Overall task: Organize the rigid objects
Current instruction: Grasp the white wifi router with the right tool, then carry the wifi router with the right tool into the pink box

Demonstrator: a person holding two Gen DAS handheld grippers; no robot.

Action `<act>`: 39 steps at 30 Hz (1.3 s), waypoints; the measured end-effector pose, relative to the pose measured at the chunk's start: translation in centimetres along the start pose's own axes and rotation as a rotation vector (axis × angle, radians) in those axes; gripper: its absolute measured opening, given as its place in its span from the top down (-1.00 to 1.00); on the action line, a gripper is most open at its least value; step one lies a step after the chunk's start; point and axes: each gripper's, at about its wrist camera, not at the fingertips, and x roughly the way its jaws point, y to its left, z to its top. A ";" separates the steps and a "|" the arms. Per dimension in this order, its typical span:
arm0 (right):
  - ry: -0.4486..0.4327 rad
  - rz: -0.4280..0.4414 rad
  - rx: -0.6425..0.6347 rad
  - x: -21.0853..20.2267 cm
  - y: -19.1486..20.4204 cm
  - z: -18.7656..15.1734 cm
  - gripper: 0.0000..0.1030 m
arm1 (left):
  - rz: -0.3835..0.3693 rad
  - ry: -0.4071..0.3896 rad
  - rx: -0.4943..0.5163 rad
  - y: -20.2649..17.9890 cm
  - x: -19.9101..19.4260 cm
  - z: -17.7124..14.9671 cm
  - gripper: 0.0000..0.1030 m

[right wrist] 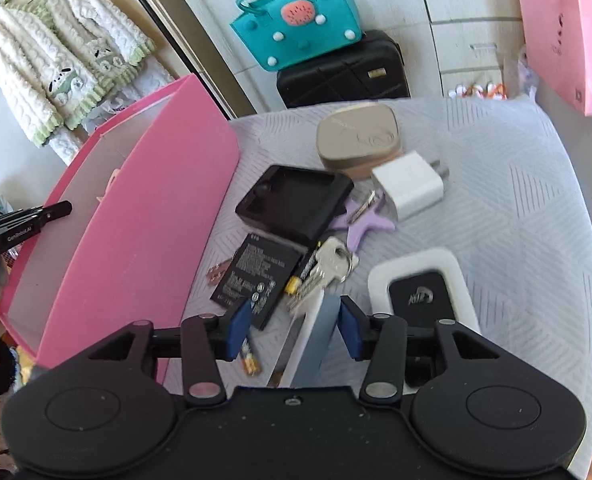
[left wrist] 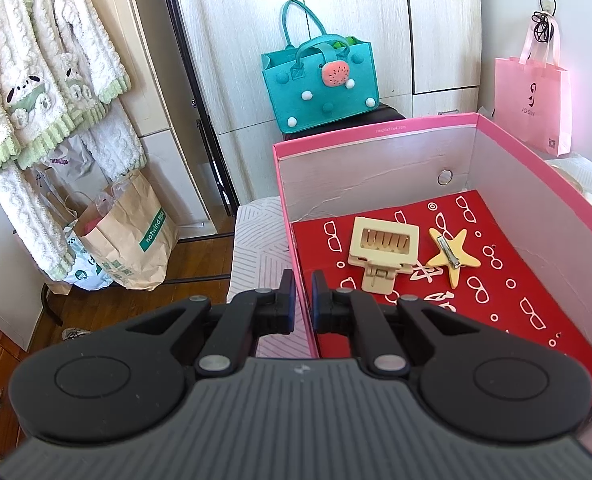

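My left gripper (left wrist: 304, 282) is shut on the near wall of the pink box (left wrist: 376, 130), which has a red patterned floor. A cream claw clip (left wrist: 384, 252) and a yellow star clip (left wrist: 452, 256) lie inside. In the right wrist view the box (right wrist: 135, 240) stands at the left, with the left gripper (right wrist: 55, 210) on its edge. My right gripper (right wrist: 296, 320) is open over a pile on the table. A flat white and blue-grey item (right wrist: 312, 340) stands between its fingers, close to the right pad and apart from the left one.
The pile holds a black case (right wrist: 296, 204), battery pack (right wrist: 251, 276), keys (right wrist: 324, 272), purple star clip (right wrist: 360, 220), white charger (right wrist: 410, 184), beige case (right wrist: 356, 136) and a white device (right wrist: 420, 292). A black suitcase (right wrist: 344, 72) carries a teal bag (right wrist: 296, 20).
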 end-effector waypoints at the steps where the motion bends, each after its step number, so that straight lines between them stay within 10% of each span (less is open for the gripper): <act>1: 0.016 0.005 0.007 0.0 0.0 -0.2 -0.04 | 0.002 -0.001 0.001 0.0 0.0 0.0 0.85; 4: 0.048 0.022 0.043 -0.2 -0.1 -0.9 -0.05 | 0.004 -0.002 -0.001 0.0 0.0 0.0 0.85; 7: 0.054 0.023 0.057 -0.2 -0.4 -1.4 0.57 | 0.000 -0.002 -0.005 0.2 -0.1 0.0 0.85; 10: 0.046 0.038 0.038 -0.6 -0.2 -1.4 0.66 | 0.000 -0.002 -0.003 0.1 -0.1 0.0 0.85; 29: -0.142 0.116 -0.144 -6.5 6.1 5.5 0.67 | -0.015 -0.008 -0.019 0.5 -0.3 0.1 0.85; 39: -0.043 0.213 -0.313 -3.2 13.1 9.1 0.67 | -0.014 -0.011 -0.021 0.5 -0.2 0.1 0.87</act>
